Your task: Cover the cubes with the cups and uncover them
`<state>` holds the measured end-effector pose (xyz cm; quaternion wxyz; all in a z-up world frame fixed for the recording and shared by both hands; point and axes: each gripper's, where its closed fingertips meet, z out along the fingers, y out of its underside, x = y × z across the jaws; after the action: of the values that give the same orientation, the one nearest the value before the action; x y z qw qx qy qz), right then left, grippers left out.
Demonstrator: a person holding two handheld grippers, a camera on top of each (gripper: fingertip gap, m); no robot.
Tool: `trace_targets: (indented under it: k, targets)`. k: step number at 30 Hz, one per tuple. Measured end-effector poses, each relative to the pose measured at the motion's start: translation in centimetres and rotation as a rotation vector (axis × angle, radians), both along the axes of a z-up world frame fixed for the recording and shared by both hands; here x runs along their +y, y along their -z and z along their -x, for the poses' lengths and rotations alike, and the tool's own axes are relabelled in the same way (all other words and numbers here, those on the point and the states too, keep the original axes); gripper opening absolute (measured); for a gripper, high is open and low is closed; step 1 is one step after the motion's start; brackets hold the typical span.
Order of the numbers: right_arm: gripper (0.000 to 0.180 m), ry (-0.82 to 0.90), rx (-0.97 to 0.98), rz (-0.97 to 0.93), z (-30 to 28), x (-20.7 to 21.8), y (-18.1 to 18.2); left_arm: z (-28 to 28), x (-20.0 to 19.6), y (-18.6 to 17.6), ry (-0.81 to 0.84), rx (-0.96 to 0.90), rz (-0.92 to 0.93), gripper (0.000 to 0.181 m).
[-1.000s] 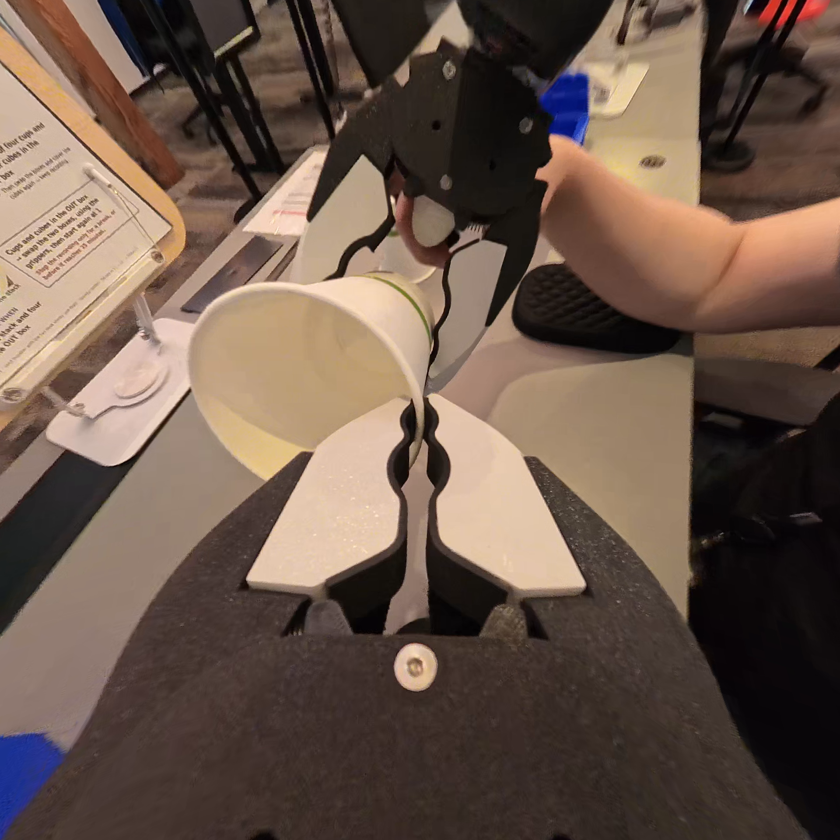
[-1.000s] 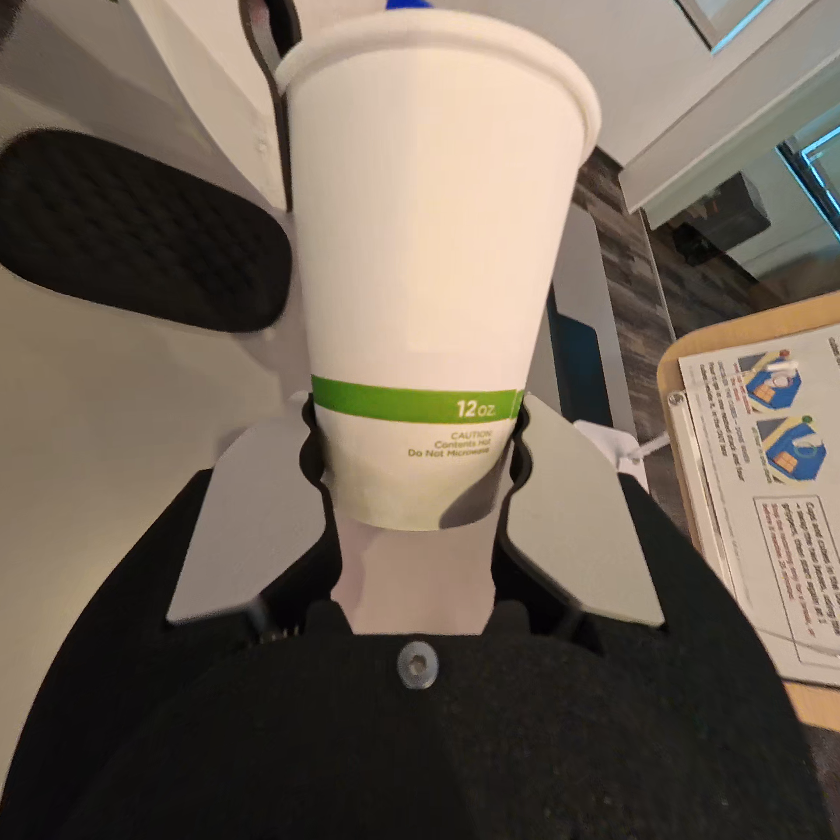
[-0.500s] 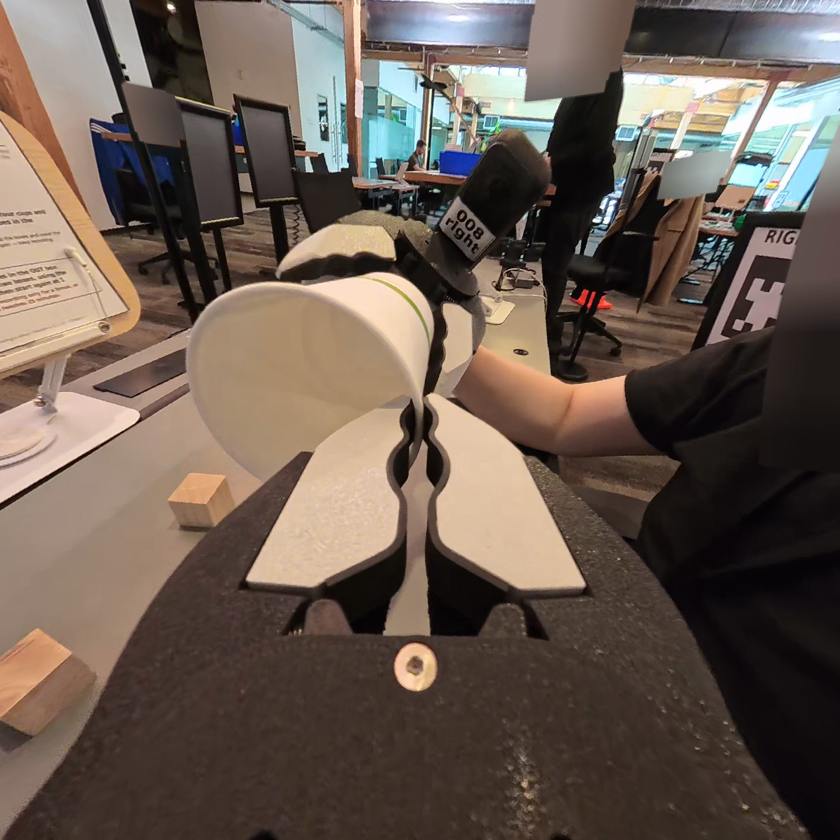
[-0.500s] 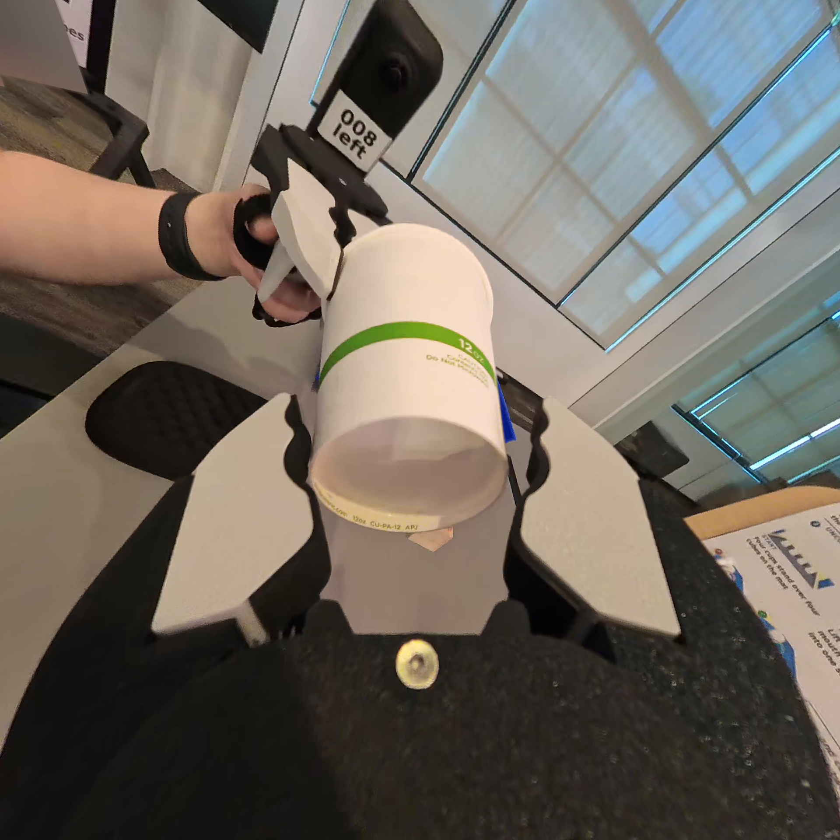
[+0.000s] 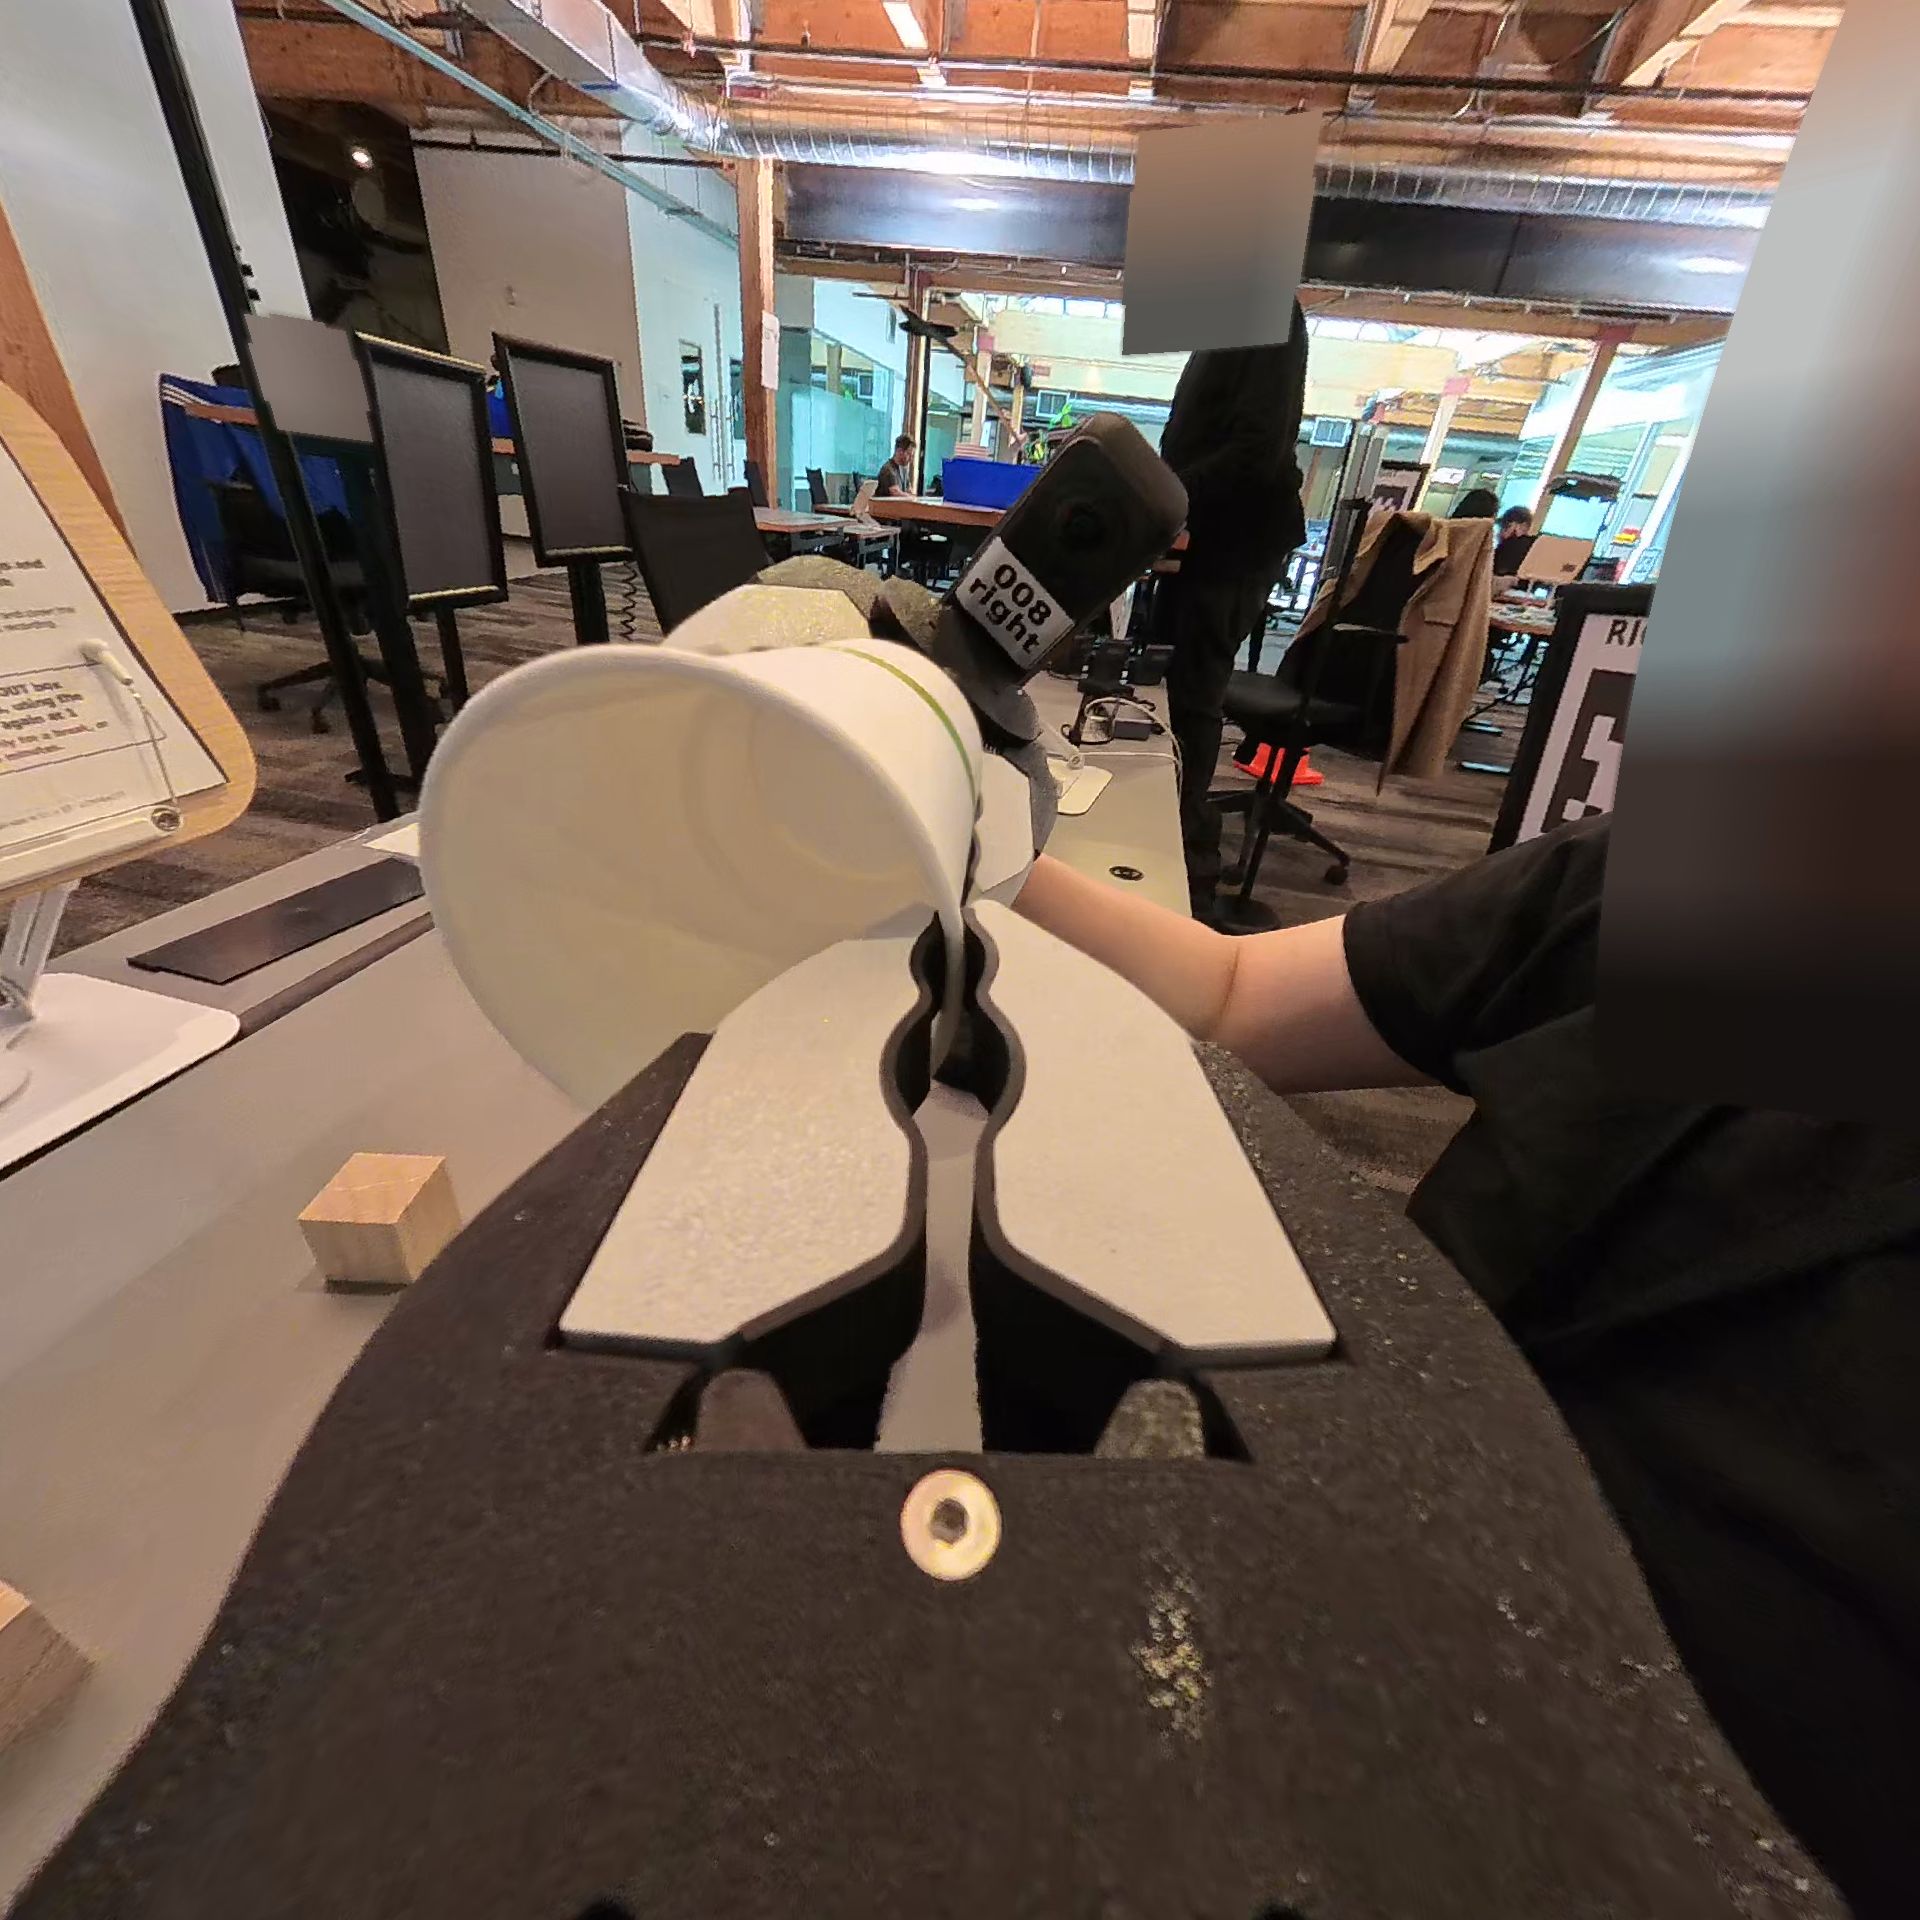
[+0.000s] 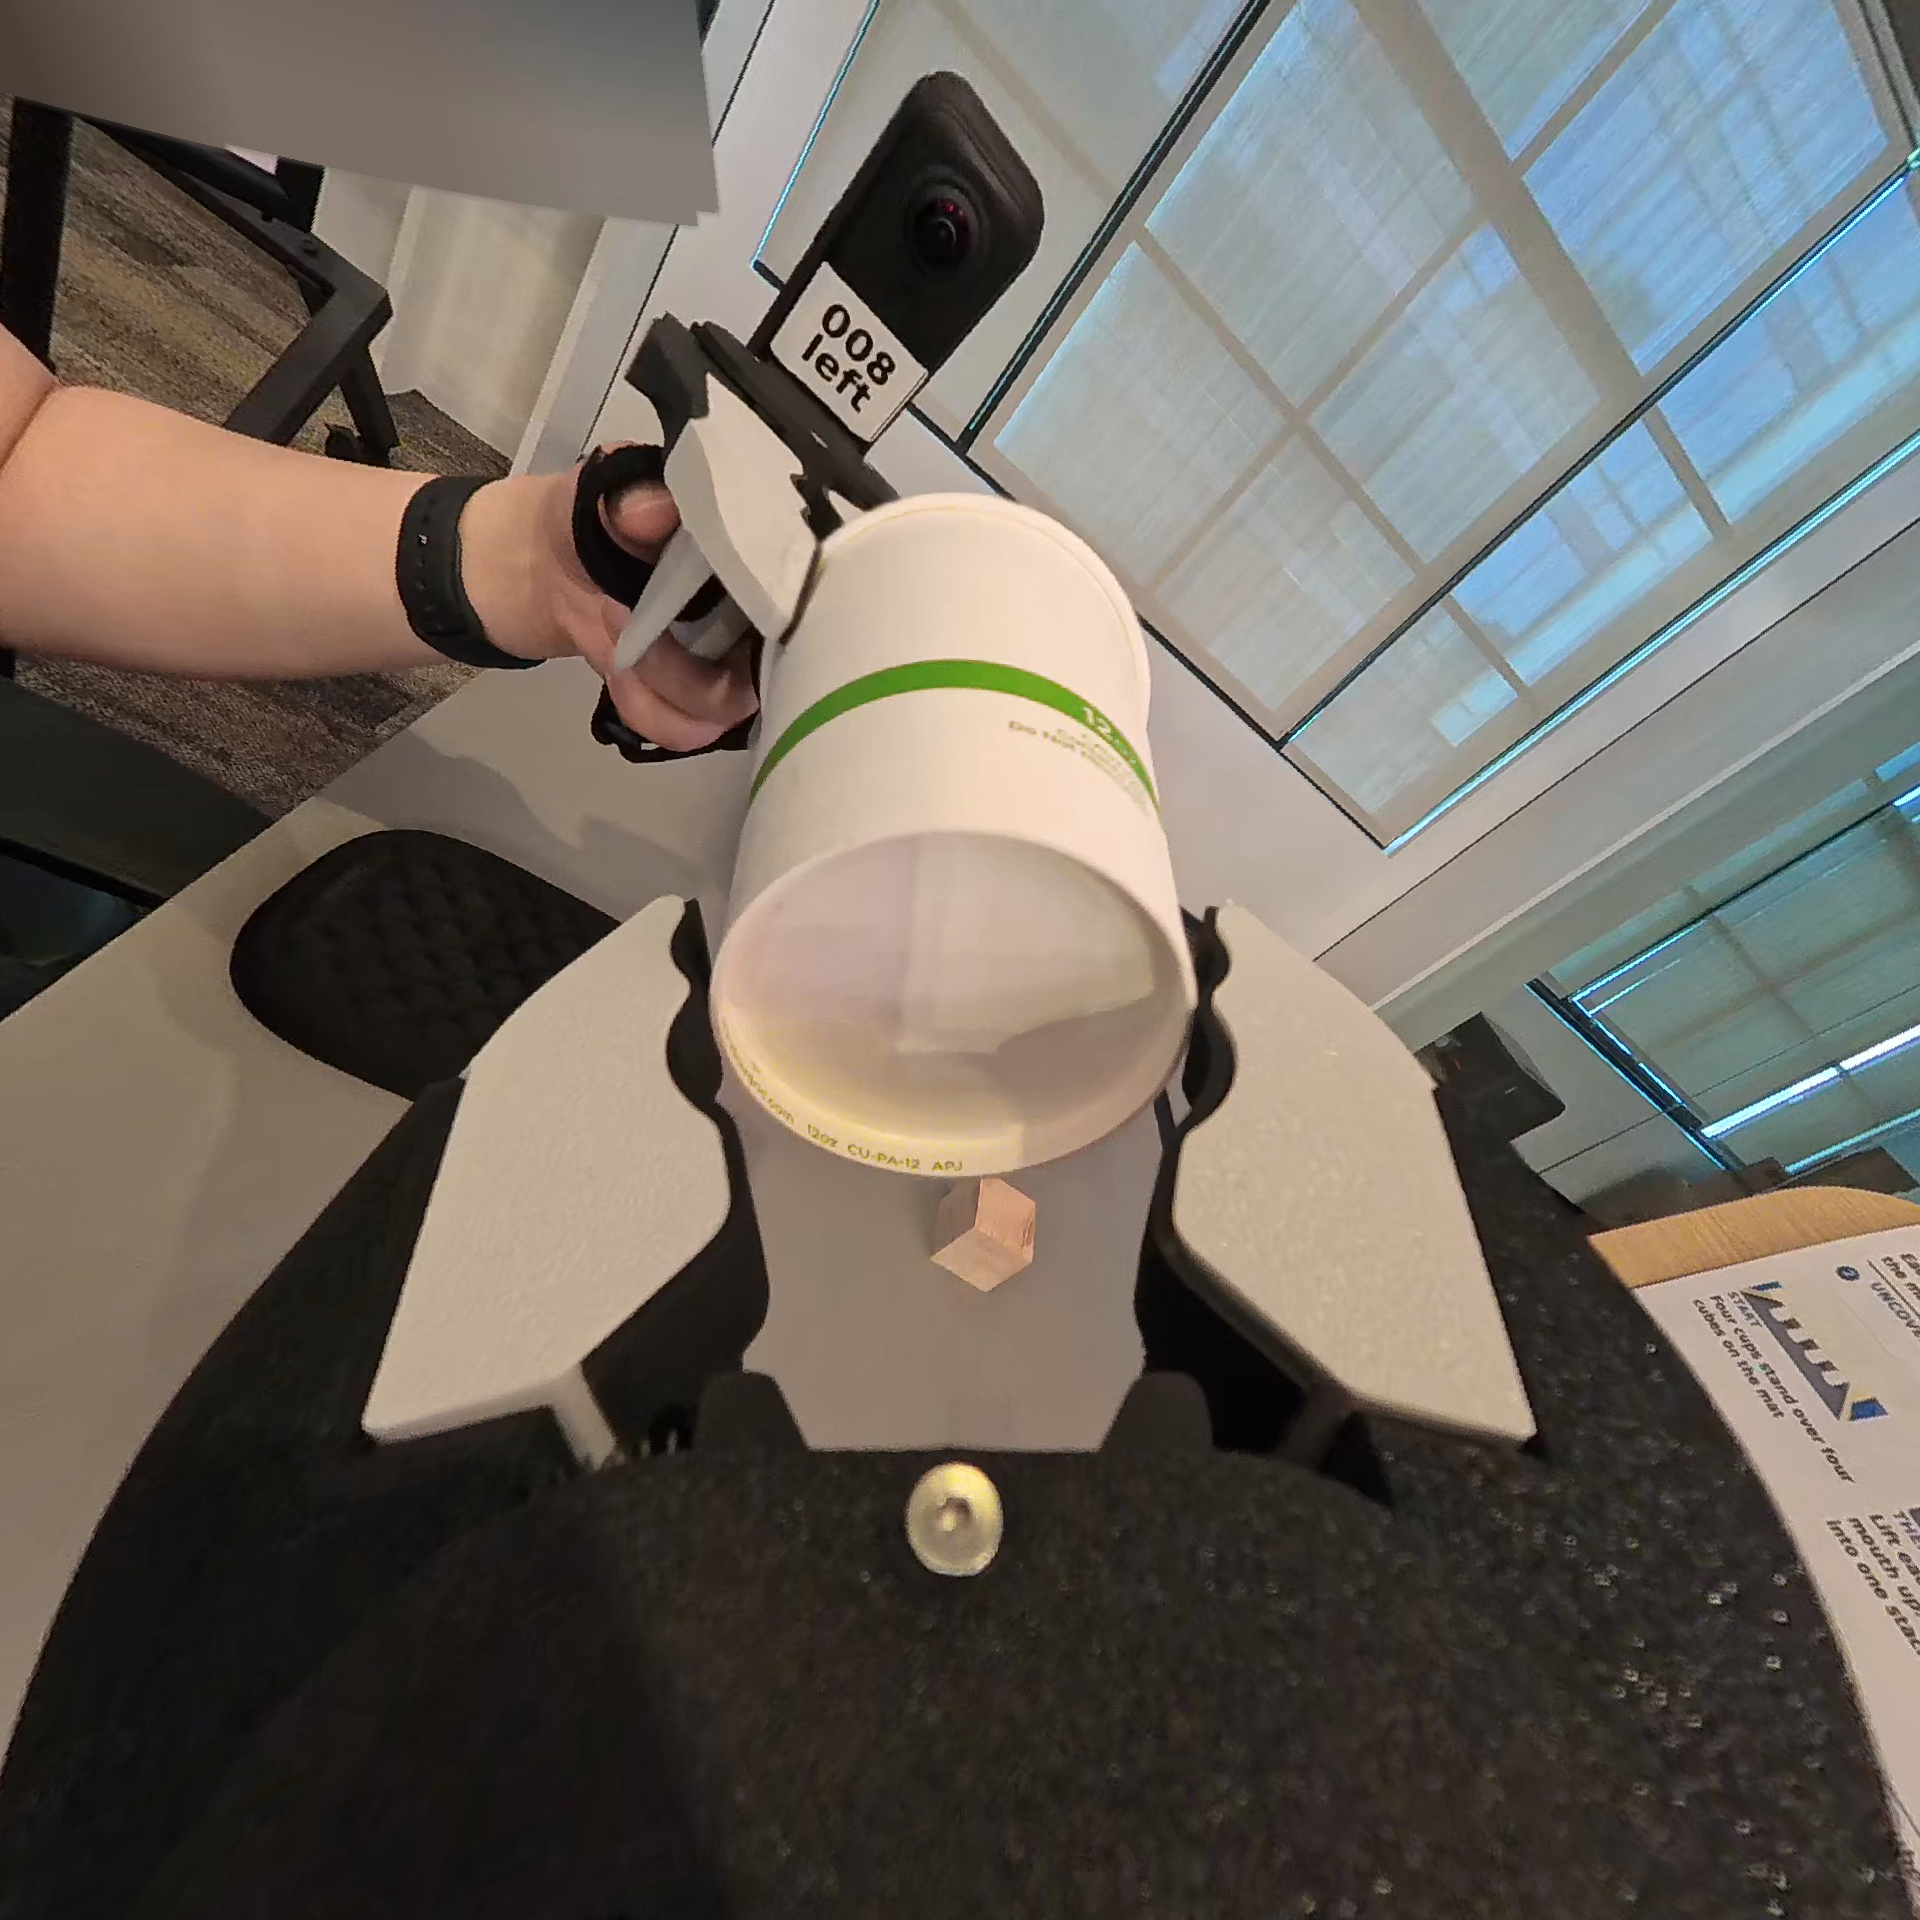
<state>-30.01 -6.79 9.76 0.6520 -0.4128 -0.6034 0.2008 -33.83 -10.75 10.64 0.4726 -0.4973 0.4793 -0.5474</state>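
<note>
A white paper cup (image 5: 707, 831) with a green band lies tilted on its side in the air, mouth toward the left gripper's side. My left gripper (image 5: 951, 935) is shut on the cup's rim; it also shows in the right wrist view (image 6: 769, 582). My right gripper (image 6: 945, 935) is open, with a finger on each side of the cup's base (image 6: 951, 1018) and small gaps showing. A wooden cube (image 5: 379, 1216) sits uncovered on the grey table and shows below the cup (image 6: 982, 1242). A second cube (image 5: 31, 1662) shows at the lower left edge.
An instruction board on a wooden stand (image 5: 94, 727) stands at the table's left, also in the right wrist view (image 6: 1818, 1351). A black mesh pad (image 6: 416, 956) lies on the table. A flat black plate (image 5: 281, 920) lies beyond. A person in black (image 5: 1236, 499) stands farther back.
My right gripper has opened off the cup's base. The left gripper keeps its hold on the rim. Both grippers have swung up from looking down at the table to nearly level.
</note>
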Motion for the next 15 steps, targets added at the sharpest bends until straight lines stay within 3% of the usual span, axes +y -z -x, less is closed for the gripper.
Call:
trace_targets:
  k: [10,13,15]
  targets:
    - [0.086,0.003,-0.002,0.009,0.0,-0.3,-0.2,0.2,0.5,0.3,-0.038,0.002,0.014,0.004]
    - [0.087,0.0,-0.006,0.027,-0.1,-0.2,-0.1,0.4,0.9,0.5,-0.088,0.007,-0.005,0.022]
    - [0.087,0.008,-0.012,0.029,-0.2,-0.1,0.0,0.6,0.8,0.5,-0.09,0.004,-0.011,0.024]
